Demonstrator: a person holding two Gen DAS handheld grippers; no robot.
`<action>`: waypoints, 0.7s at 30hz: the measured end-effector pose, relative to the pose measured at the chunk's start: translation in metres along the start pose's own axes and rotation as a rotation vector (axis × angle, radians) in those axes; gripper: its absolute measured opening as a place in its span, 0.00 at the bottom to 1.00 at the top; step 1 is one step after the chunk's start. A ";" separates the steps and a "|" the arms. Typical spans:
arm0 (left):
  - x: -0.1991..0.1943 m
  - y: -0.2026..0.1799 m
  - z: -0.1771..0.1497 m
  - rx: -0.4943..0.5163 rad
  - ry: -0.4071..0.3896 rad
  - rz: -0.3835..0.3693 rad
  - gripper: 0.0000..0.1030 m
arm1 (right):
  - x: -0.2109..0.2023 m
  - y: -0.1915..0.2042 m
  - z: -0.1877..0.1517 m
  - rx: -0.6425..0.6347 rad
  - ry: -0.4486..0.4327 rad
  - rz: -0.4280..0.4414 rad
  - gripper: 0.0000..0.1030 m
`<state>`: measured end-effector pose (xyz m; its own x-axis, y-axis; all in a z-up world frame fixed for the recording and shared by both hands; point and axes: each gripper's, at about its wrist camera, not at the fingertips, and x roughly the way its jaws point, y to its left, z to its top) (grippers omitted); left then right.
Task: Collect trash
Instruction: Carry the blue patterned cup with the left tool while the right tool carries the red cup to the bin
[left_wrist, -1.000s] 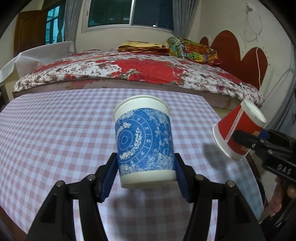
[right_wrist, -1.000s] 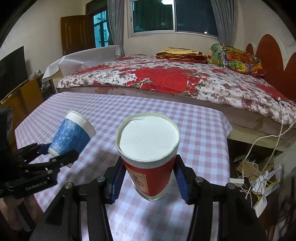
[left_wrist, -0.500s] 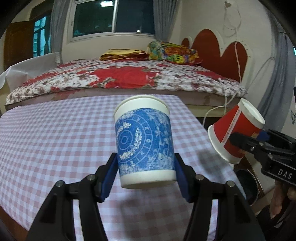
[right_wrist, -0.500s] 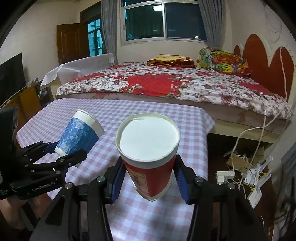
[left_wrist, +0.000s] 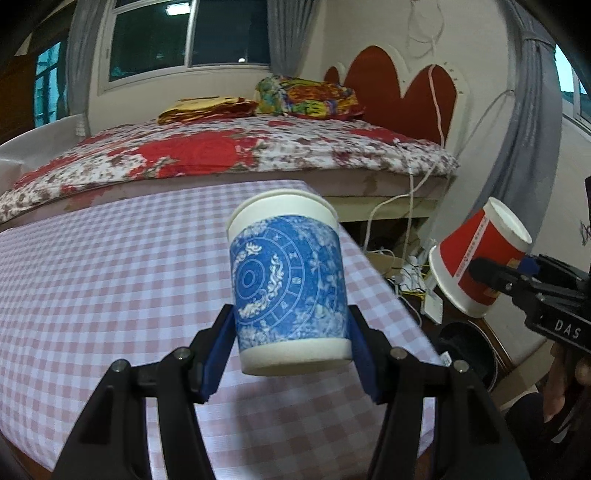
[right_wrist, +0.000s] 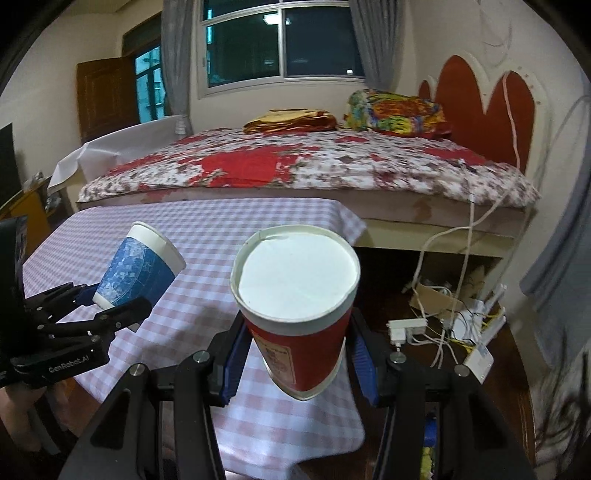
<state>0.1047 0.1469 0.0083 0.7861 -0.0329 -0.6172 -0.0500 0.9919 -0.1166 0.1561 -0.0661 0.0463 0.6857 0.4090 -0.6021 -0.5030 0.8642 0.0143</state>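
- Gripping blue-patterned white paper cup (left_wrist: 288, 280) low on its wall, left gripper (left_wrist: 291, 354) jaws clamped.
- Pinching red paper cup (right_wrist: 299, 310) likewise, right gripper (right_wrist: 295, 362).
- Likely light, crushable; best held gently.

"DAS" in white letters on the black body of the right gripper (left_wrist: 496, 275), below the red paper cup (left_wrist: 476, 258). "GenRobot.AI" on the left gripper (right_wrist: 110, 308) body, under the blue paper cup (right_wrist: 138, 271). Red cup's print is unreadable.

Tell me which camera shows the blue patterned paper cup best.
The left wrist view: the blue patterned paper cup fills the centre, its printed side facing the camera. The right wrist view shows it small, tilted, at the left edge.
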 end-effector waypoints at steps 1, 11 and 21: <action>0.001 -0.005 0.000 0.006 0.000 -0.006 0.59 | -0.002 -0.004 -0.003 0.006 0.001 -0.006 0.52; 0.018 -0.062 0.002 0.089 0.026 -0.110 0.59 | -0.023 -0.058 -0.033 0.086 0.021 -0.101 0.52; 0.032 -0.128 -0.007 0.185 0.072 -0.233 0.59 | -0.058 -0.118 -0.068 0.170 0.040 -0.212 0.52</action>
<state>0.1323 0.0180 -0.0017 0.7174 -0.2637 -0.6448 0.2445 0.9620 -0.1214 0.1399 -0.2116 0.0252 0.7431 0.2050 -0.6370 -0.2525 0.9675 0.0168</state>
